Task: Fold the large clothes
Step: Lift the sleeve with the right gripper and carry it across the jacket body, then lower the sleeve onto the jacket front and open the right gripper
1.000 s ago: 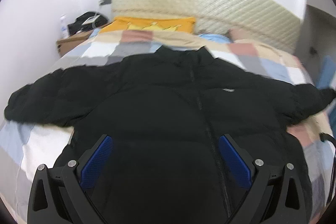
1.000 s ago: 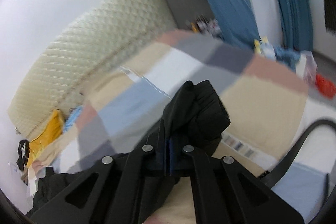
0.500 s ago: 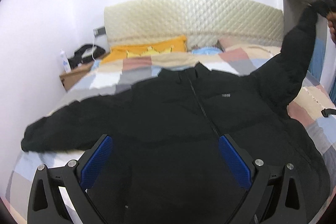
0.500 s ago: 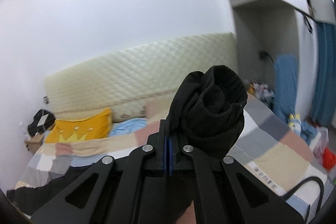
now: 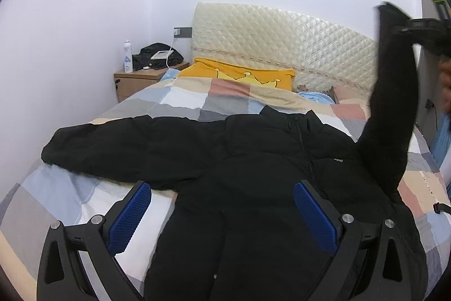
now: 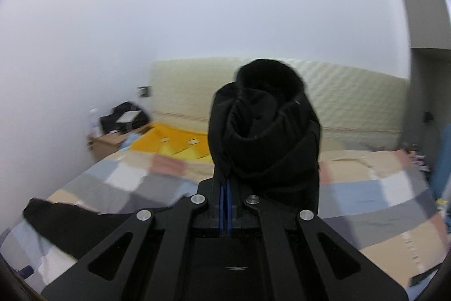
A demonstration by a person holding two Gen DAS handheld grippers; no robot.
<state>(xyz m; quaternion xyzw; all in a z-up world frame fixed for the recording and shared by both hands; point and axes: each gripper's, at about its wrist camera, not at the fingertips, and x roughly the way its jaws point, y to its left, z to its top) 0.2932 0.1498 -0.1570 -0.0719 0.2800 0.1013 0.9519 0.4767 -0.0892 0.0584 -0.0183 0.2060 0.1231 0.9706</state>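
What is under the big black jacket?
The black jacket lies spread on the bed's checkered quilt, which shows all around it. Whether anything else hides beneath is covered. One sleeve is lifted off the bed, pinched in the right gripper.

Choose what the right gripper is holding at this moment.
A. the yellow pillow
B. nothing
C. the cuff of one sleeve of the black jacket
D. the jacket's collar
C: the right gripper has its fingers shut on the sleeve cuff of the black puffer jacket, raised above the bed.

Black jacket (image 5: 253, 160), checked quilt (image 5: 197, 100) (pastel)
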